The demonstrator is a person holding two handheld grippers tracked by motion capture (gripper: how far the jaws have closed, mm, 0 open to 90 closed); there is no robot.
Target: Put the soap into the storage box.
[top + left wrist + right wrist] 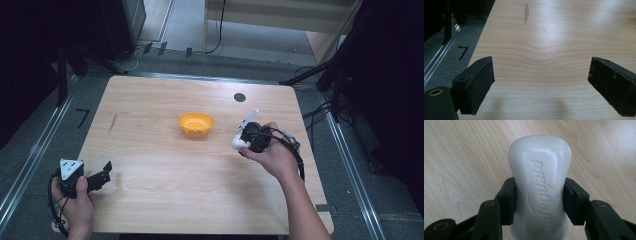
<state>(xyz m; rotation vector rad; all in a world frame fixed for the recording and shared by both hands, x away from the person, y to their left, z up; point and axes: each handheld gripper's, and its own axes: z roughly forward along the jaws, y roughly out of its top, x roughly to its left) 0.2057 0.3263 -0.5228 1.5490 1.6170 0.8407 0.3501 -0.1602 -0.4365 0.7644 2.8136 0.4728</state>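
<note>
High view: right claw w/ soap bar just beside bowl.

Surface: light wooden table, rounded corners, visible grain.
Bowl: an orange bowl stands near the middle.
Disc: a small dark round disc sits toward the far edge.
Mark: a dark streak on the left part.

The white bar of soap is smooth, waisted at the middle, with raised lettering on its face. It sits clamped between the jaws at its narrow waist, lifted above the worktop, right of the orange bowl.
</note>
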